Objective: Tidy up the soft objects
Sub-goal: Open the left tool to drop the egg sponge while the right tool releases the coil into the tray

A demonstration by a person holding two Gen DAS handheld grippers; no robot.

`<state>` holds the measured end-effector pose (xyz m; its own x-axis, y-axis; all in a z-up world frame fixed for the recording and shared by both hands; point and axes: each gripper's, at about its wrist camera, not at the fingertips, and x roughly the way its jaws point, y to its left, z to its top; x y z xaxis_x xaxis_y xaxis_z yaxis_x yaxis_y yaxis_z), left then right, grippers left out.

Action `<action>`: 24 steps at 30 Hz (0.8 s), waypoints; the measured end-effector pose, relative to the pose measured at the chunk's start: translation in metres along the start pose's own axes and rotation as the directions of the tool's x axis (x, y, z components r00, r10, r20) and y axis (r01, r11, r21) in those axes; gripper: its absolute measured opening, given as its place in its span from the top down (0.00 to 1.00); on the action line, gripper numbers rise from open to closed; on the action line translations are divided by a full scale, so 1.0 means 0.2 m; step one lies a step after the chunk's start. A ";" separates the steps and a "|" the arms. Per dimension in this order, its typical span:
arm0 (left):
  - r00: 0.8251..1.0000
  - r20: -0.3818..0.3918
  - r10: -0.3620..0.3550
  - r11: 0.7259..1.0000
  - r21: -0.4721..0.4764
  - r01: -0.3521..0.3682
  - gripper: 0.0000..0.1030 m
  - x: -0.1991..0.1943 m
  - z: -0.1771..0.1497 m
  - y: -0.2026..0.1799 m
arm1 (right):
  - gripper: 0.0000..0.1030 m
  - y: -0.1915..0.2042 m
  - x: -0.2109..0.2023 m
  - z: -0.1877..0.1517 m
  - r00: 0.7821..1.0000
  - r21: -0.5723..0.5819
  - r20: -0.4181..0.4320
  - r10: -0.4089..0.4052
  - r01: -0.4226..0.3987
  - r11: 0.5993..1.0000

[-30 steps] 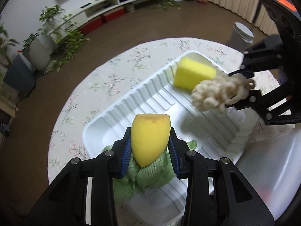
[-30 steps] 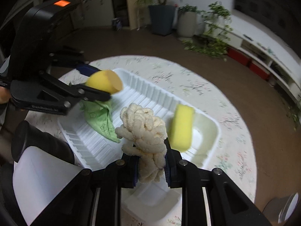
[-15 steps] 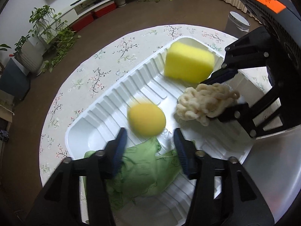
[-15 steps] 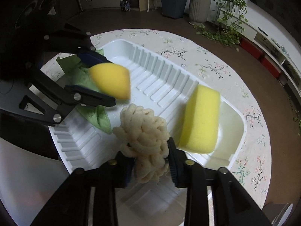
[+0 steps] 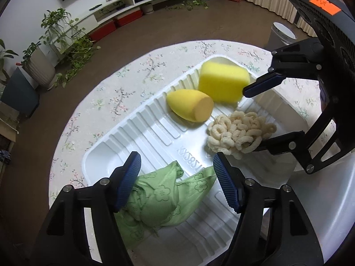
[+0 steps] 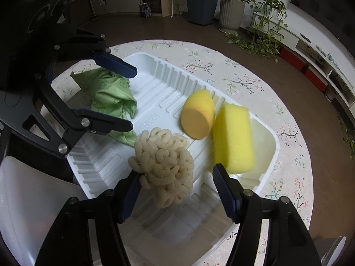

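A white ribbed tray point(image 5: 150, 133) point(image 6: 168, 84) holds all the soft things. The yellow egg-shaped sponge point(image 5: 189, 108) point(image 6: 198, 115) lies on its side against the yellow block sponge point(image 5: 223, 83) point(image 6: 234, 141). A green cloth point(image 5: 159, 195) point(image 6: 111, 93) is bunched at one end, under my left gripper point(image 5: 175, 157) point(image 6: 133, 98), whose jaws are opening with nothing pressed between them. The cream looped chenille pad point(image 5: 239, 135) point(image 6: 164, 161) rests in the tray between the opening jaws of my right gripper point(image 6: 175, 173) point(image 5: 253, 119). It leans on one pad and is clear of the other.
The tray sits on a round table with a floral cloth point(image 5: 124, 84). A white plastic surface point(image 5: 321, 199) borders the table's near side. A white bin point(image 5: 283, 33), potted plants point(image 5: 37, 66) and a low shelf unit point(image 5: 124, 11) stand on the floor around.
Both grippers went from shut to open. The egg sponge left my left gripper and ended up beside the block sponge. The chenille pad came free of my right gripper and settled in the tray.
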<state>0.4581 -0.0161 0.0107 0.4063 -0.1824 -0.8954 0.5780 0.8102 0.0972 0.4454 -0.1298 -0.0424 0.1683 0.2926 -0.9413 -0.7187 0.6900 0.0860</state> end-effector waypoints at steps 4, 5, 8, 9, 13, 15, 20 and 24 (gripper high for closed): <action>0.999 0.045 0.017 0.999 -0.046 -0.015 0.29 -0.08 0.00 0.06 | 0.34 -0.03 -0.05 0.01 1.000 0.012 0.027 -0.010 0.009 1.000; 0.998 0.057 0.022 0.998 -0.056 -0.019 0.28 -0.10 -0.01 0.07 | 0.33 -0.04 -0.07 0.01 0.999 0.020 0.039 -0.009 0.008 1.000; 0.995 0.097 0.039 0.994 -0.103 -0.029 0.22 -0.18 -0.02 0.12 | 0.27 -0.08 -0.15 0.00 0.997 0.048 0.081 -0.010 0.006 0.999; 0.991 0.124 0.051 0.991 -0.125 -0.036 0.12 -0.23 -0.04 0.14 | 0.25 -0.09 -0.18 0.00 0.996 0.058 0.093 -0.013 0.007 0.998; 0.973 0.213 0.091 0.979 -0.196 -0.049 0.00 -0.36 -0.10 0.18 | 0.14 -0.13 -0.29 -0.03 0.989 0.110 0.142 -0.030 0.014 0.994; 0.956 0.263 0.126 0.974 -0.215 -0.069 0.00 -0.43 -0.14 0.18 | 0.00 -0.14 -0.34 -0.05 0.985 0.128 0.170 -0.032 0.010 0.992; 0.910 0.381 0.163 0.968 -0.241 -0.072 0.00 -0.58 -0.28 0.16 | 0.00 -0.13 -0.46 -0.10 0.969 0.169 0.234 -0.078 0.038 0.985; 0.899 0.393 0.195 0.946 -0.317 -0.066 0.00 -0.62 -0.41 0.12 | 0.00 -0.13 -0.59 -0.20 0.947 0.212 0.299 -0.120 0.056 0.976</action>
<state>0.3626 0.0715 0.0890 0.7559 -0.2253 -0.6147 0.2954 0.9553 0.0131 0.4166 -0.2081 0.0528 0.4474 0.3927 -0.8035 -0.5489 0.8299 0.0999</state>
